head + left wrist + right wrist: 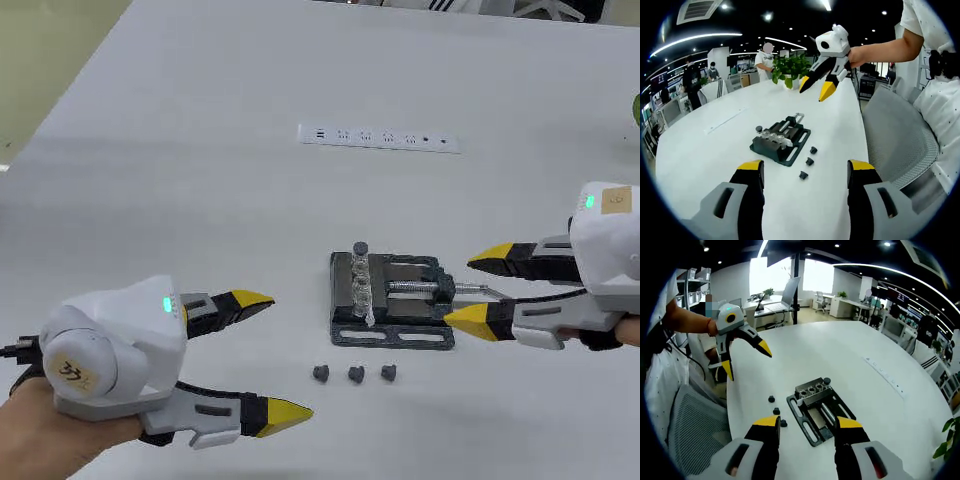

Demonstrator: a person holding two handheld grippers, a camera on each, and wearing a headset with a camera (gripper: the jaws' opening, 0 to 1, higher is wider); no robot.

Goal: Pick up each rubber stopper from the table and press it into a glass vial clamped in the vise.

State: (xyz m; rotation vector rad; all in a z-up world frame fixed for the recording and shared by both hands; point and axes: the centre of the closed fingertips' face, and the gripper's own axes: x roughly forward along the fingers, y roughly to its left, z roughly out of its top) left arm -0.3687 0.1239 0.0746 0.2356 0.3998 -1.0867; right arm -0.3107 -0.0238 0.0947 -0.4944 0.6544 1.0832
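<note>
Though loose, stoppers [355, 374] beyond left gripper [291, 354]

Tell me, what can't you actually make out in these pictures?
- Head view: the vials in the vise overlap in a row of clear glass; contents cannot be told.
- Head view: a green thing is cut off by the right edge.
- Head view: the power strip has markings too small to read.
- Left gripper view: the loose stoppers are too small to show their shape.
</note>
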